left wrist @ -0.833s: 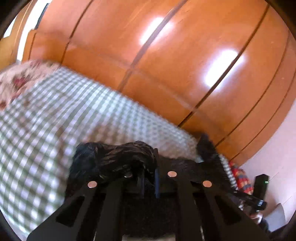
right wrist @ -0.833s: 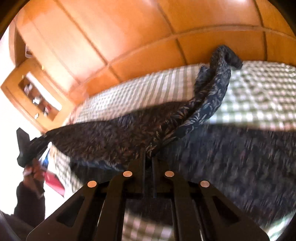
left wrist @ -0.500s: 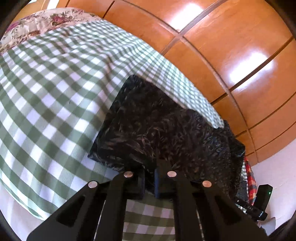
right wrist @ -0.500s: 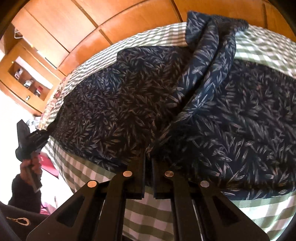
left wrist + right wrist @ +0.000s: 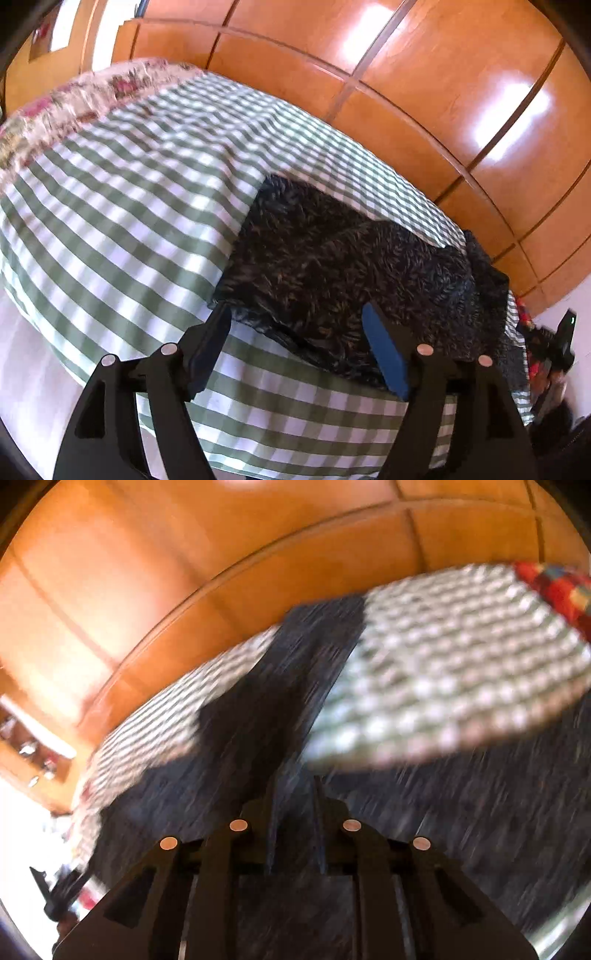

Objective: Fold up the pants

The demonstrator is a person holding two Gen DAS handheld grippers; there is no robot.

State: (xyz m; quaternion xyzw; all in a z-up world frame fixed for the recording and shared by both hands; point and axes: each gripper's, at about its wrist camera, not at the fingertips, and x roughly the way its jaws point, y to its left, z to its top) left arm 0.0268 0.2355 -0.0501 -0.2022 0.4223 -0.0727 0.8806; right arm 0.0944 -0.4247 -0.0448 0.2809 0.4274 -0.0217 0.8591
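Left gripper gapes empty over pants on checked bedspread; right gripper (blurred) pinches cloth.

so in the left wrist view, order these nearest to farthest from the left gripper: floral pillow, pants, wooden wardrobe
1. pants, on the bed just ahead of the open left gripper
2. floral pillow, far left at the head of the bed
3. wooden wardrobe, behind the bed
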